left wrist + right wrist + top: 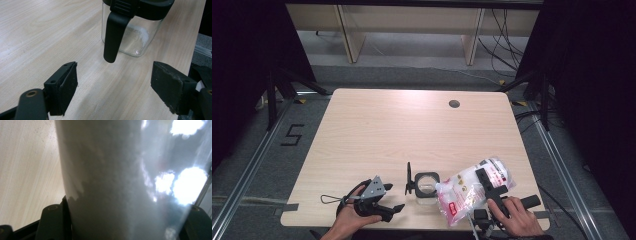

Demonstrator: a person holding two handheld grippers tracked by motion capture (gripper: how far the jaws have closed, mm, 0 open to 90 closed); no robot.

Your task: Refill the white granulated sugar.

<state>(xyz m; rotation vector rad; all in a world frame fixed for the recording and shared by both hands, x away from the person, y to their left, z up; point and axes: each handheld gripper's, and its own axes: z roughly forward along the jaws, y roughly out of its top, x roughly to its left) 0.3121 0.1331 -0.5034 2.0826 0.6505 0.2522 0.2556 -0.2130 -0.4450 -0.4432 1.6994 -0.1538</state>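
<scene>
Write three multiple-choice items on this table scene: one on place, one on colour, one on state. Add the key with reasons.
1. The glass jar stands:
A. between the two grippers
B. at the far edge
C. on the floor

2. The jar's lid is:
A. red
B. black
C. white

3. The left gripper is:
A. shut on the jar
B. shut on the bag
C. open

Key: 1 A, since the left gripper sits to its left and the right gripper with the bag to its right. 2 B, as the left gripper view shows. 3 C, its jaws stand apart over bare table.

table: light wood (377, 130) | floor: grey (257, 165) | far: pale desk legs (348, 35) | sides: black drapes (242, 45)
</scene>
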